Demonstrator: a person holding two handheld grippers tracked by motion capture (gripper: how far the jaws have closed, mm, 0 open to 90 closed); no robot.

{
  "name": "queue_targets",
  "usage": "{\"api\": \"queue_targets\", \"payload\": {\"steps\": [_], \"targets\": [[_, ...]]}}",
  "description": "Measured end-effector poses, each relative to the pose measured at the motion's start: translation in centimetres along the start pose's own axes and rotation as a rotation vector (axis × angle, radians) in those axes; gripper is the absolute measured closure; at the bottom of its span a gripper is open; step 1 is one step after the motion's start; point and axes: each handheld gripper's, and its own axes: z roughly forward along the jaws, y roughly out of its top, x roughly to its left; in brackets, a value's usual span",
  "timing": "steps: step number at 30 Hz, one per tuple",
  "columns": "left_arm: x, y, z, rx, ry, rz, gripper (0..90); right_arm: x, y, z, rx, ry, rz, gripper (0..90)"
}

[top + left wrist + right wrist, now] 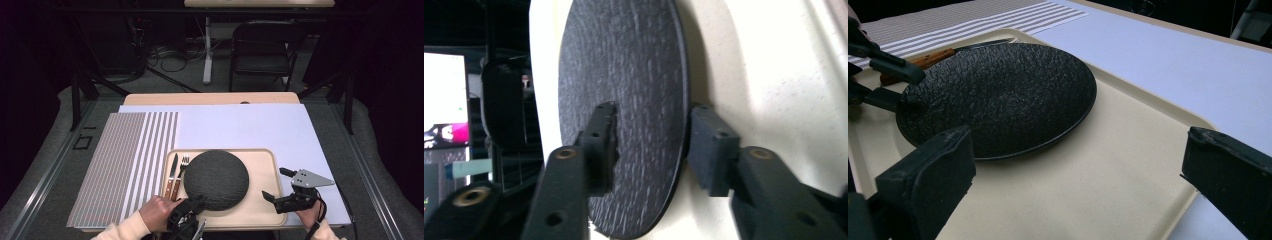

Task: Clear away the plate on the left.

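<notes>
Wooden table [210, 98] covered by white sheet [250, 127]; striped placemat [125, 165] and beige tray [260, 200] laid beside grippers.

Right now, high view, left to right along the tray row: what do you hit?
Striped placemat → knife → fork → black plate → bare tray → right gripper.

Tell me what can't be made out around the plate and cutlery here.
- Knife and fork handle ends: high view, hidden by the left hand.
- Left gripper pads touching the plate rim or not: unclear in the left gripper view.
- Cutlery: right gripper view, mostly behind the plate.
</notes>
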Motion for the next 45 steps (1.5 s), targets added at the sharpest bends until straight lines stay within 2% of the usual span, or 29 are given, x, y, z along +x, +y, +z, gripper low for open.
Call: {"api": "queue_targets", "payload": {"steps": [4,7,8,9,12,14,15,18,20,21,22,25,28,30,31,34,36,38,39,41,42,44,45], "targets": [[0.5,-0.6,-0.5,0.008,-0.015,-0.051,46.0,0.0,0.0,0.0,0.006,0.001,0.003,0.0],[1.0,-1.2,-1.0,0.017,-0.035,-0.107,40.1,0.0,0.0,0.0,0.010,0.002,0.003,0.0],[1.1,-1.5,-1.1,0.021,-0.030,-0.125,39.2,0.0,0.0,0.1,0.012,0.000,0.005,0.0],[1.3,-1.8,-1.3,0.011,-0.039,-0.156,38.7,0.0,0.0,0.1,0.014,0.001,0.007,0.0],[1.9,-2.5,-1.9,0.013,-0.057,-0.210,35.3,0.0,0.1,0.1,0.020,0.001,0.010,0.0],[2.2,-3.0,-2.2,0.013,-0.061,-0.272,32.5,0.0,0.1,0.2,0.023,0.002,0.016,0.0],[2.4,-3.4,-2.4,0.008,-0.078,-0.303,30.9,0.0,0.1,0.2,0.025,0.003,0.018,0.0],[3.1,-4.6,-2.4,0.045,-0.107,-0.403,24.9,0.0,0.2,0.2,0.036,0.002,0.025,0.0],[3.4,-5.4,-2.4,0.038,-0.119,-0.486,22.0,0.0,0.3,0.3,0.036,0.005,0.030,0.0],[3.6,-5.7,-2.4,0.034,-0.127,-0.515,20.3,0.1,0.4,0.3,0.038,0.004,0.031,0.0],[3.7,-6.0,-2.4,0.017,-0.135,-0.571,18.8,0.1,0.5,0.3,0.040,0.005,0.033,0.0],[4.5,-7.1,-2.3,0.002,-0.168,-0.686,15.4,0.1,0.7,0.4,0.044,0.005,0.043,0.0],[5.1,-8.4,-1.9,-0.005,-0.205,-0.844,12.3,0.2,0.9,0.8,0.050,0.009,0.046,0.0],[5.3,-9.0,-1.7,-0.033,-0.234,-0.932,12.4,0.3,1.1,1.0,0.059,0.010,0.045,0.0],[5.4,-9.3,-1.5,-0.043,-0.247,-0.989,13.0,0.3,1.2,1.2,0.060,0.013,0.046,0.0],[5.4,-9.7,-0.9,-0.049,-0.279,-1.096,16.0,0.3,1.4,1.7,0.075,0.019,0.048,0.0],[5.4,-9.9,-0.6,-0.035,-0.289,-1.137,17.6,0.4,1.5,2.1,0.088,0.021,0.051,1.7],[5.5,-10.1,-0.3,-0.033,-0.307,-1.197,24.1,0.5,1.6,2.4,0.100,0.027,0.045,3.4],[5.5,-10.1,-0.2,-0.026,-0.297,-1.209,27.3,0.5,1.7,2.7,0.109,0.025,0.042,6.2],[5.7,-10.0,-0.3,-0.017,-0.286,-1.204,36.7,0.6,1.8,3.0,0.119,0.017,0.037,14.6],[5.8,-10.0,-0.3,-0.004,-0.278,-1.203,41.8,0.6,1.8,3.1,0.125,0.014,0.032,15.2],[5.7,-9.9,-0.2,0.019,-0.290,-1.209,57.2,0.6,1.9,3.4,0.137,0.004,0.027,24.4],[5.6,-9.8,-0.1,0.040,-0.293,-1.206,61.9,0.6,1.9,3.5,0.140,0.002,0.025,27.8]]}}
